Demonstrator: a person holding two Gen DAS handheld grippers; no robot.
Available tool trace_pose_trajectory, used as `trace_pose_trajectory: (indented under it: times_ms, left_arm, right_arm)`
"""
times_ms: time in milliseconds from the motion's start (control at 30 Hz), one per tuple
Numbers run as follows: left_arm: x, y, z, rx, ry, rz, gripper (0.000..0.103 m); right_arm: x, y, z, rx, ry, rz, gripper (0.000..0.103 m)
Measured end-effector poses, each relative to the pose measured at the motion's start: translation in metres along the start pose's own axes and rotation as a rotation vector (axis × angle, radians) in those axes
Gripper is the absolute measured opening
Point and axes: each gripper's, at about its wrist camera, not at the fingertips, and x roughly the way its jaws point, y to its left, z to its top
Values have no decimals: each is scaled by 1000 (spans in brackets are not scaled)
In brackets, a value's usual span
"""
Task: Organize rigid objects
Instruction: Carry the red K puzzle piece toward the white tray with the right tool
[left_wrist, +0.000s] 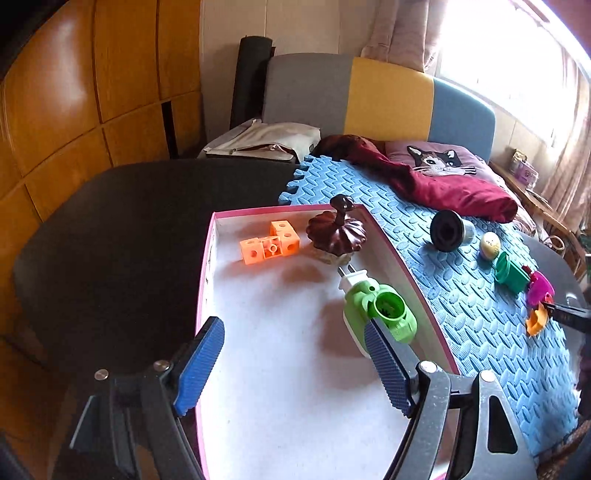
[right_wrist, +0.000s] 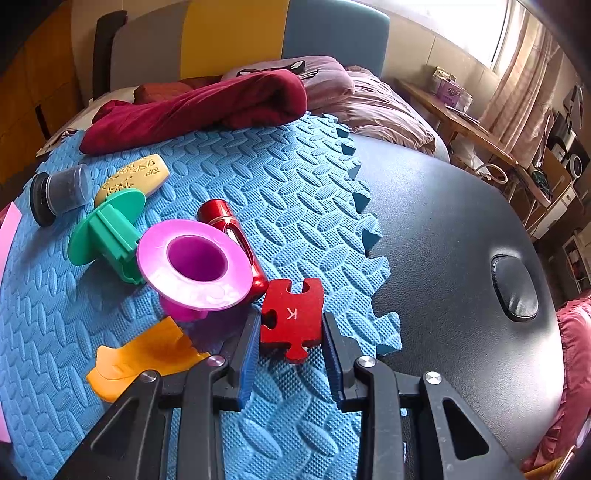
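Left gripper (left_wrist: 295, 363) hovers over the pink-rimmed box (left_wrist: 388, 236), jaws wide apart; the green toy (left_wrist: 380, 314) lies just beyond its right finger. Right gripper (right_wrist: 290, 354) has jaws parted around the red puzzle piece (right_wrist: 291, 317), apparently touching both sides.
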Motion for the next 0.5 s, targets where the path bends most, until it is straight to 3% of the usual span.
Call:
trace_pose_trajectory:
  times_ms: [200,500]
  left_arm:
    - [-8,2,-3,5,-10,10,79]
    - [-9,12,-5,-16,-8,24,79]
  right_arm:
    - [-1,-4,2,36,-5,16,31]
    - [-27,-11,9,92,-148,90,31]
